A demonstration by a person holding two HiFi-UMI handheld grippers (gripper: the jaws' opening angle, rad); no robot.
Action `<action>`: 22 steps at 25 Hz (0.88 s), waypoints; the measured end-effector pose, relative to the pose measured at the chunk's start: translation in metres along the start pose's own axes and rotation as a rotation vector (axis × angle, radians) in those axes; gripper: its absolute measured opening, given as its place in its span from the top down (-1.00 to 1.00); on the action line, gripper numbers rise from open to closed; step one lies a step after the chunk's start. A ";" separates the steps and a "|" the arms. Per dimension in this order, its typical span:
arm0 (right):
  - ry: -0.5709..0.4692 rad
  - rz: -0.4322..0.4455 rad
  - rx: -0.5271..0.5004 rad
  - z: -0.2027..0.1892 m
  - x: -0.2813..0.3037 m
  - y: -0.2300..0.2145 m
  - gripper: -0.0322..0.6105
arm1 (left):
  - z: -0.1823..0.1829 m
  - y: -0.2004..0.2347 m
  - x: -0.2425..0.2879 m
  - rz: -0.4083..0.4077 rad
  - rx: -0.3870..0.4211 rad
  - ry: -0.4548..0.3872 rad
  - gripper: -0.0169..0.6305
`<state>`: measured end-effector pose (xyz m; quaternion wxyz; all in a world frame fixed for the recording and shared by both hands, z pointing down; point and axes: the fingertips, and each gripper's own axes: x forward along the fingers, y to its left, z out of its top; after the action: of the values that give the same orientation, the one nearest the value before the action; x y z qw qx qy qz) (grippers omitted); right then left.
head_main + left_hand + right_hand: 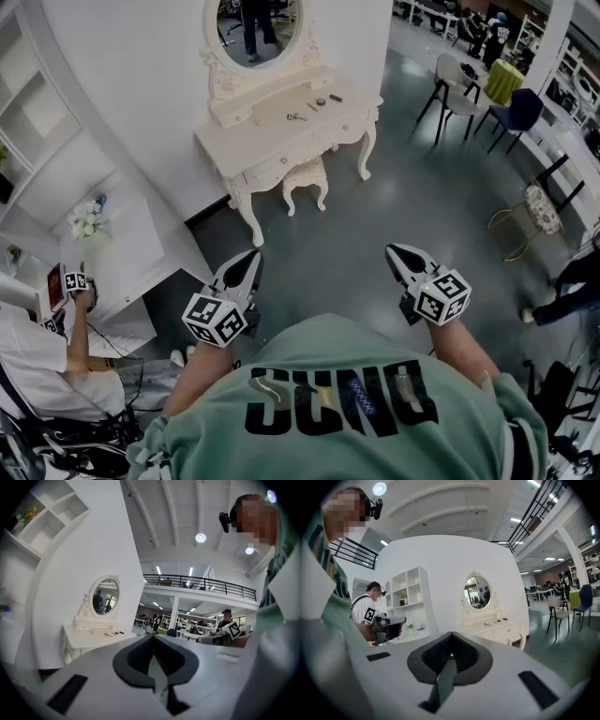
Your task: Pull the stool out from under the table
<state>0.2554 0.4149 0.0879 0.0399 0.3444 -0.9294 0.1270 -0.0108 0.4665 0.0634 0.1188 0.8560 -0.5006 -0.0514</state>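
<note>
The white left gripper (247,261) and white right gripper (397,253) hover in mid-air, jaws closed tip to tip and gripping nothing. The small cream carved stool (305,178) sits tucked under the ornate white dressing table (281,127), well apart from the 2.

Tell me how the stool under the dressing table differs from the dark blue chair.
The stool is cream with curved legs and no back; the dark blue chair has a back and thin straight legs. The stool sits partly under the dressing table; the chair stands in the open. Both stand upright on the floor.
</note>
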 end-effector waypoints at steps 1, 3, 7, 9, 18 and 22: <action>-0.002 0.000 -0.002 0.001 -0.001 -0.002 0.92 | 0.000 -0.002 0.001 0.000 0.003 0.001 0.92; -0.006 0.002 -0.005 0.003 -0.005 -0.005 0.92 | 0.001 -0.006 0.004 0.001 0.008 0.001 0.92; -0.015 0.009 -0.011 0.008 -0.012 -0.012 0.92 | 0.003 -0.017 0.010 0.003 0.015 -0.003 0.92; -0.016 0.015 -0.014 0.010 -0.015 -0.016 0.92 | 0.004 -0.023 0.014 0.008 0.019 -0.005 0.92; -0.038 0.050 -0.028 0.017 -0.038 -0.036 0.92 | -0.005 -0.051 0.031 0.041 0.019 -0.007 0.92; -0.037 0.058 -0.032 0.017 -0.056 -0.051 0.92 | -0.008 -0.068 0.045 0.049 0.018 -0.010 0.92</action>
<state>0.3313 0.4087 0.0728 0.0245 0.3188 -0.9414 0.1070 0.0706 0.4612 0.0552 0.1097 0.8441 -0.5227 -0.0480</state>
